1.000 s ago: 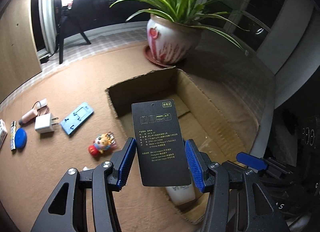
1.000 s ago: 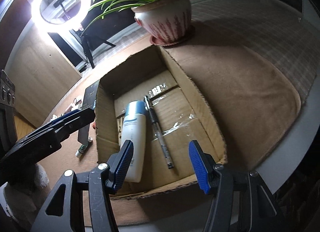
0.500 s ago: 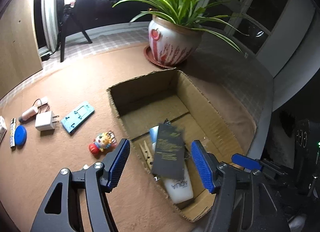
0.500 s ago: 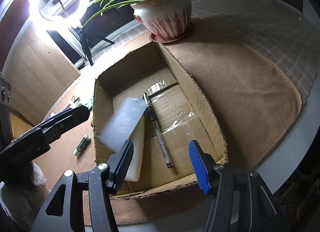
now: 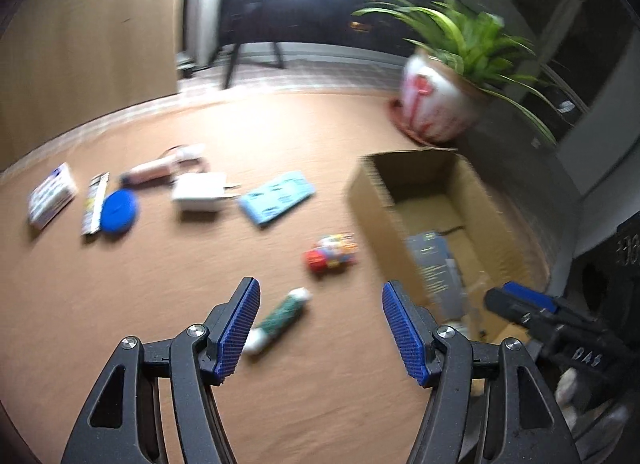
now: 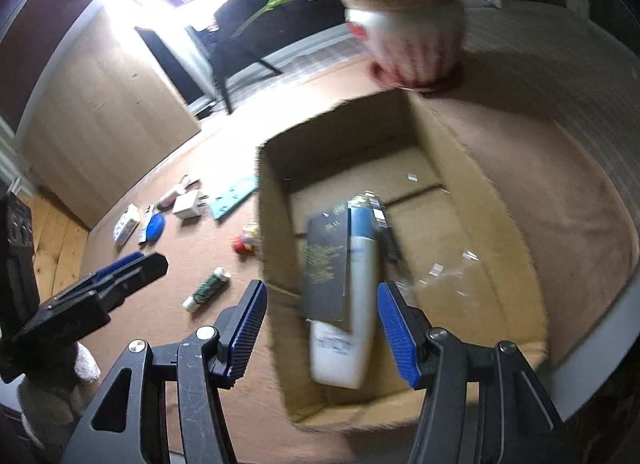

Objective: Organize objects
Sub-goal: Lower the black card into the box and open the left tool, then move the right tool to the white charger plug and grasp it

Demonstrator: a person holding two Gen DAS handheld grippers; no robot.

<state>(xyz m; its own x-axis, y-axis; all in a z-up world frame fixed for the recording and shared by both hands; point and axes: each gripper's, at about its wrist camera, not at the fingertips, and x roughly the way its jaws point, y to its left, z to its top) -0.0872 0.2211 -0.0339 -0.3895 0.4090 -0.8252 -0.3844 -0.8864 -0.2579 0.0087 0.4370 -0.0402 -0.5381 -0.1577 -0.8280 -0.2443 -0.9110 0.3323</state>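
Both views smeared by motion blur, so small print and fine details not readable. Brown felt-like table cover [image 5: 200,344], soft and matte, cut off by the round lens edge on every side; wide bare room in front of the left gripper [image 5: 320,324]. Open cardboard box [image 6: 276,224], rectangular with rough corrugated rim, its near wall partly hidden behind the right gripper [image 6: 318,324]. Inside the box, flat black card [image 6: 326,260] lying over the white bottle [image 6: 352,304] with blue cap; a dark item beside them too blurred to name. Potted plant [image 5: 436,104] in glazed white-red pot just beyond the far box corner. Loose on the cover, well apart from the box: pale blue flat holder [image 5: 276,196], white charger [image 5: 198,192], blue disc [image 5: 118,210], small toy figure [image 5: 330,254], green tube [image 5: 280,318] near the left fingertips. Left claw spread, nothing between the ribbed blue pads. Right claw also spread, empty, above the box's near end.
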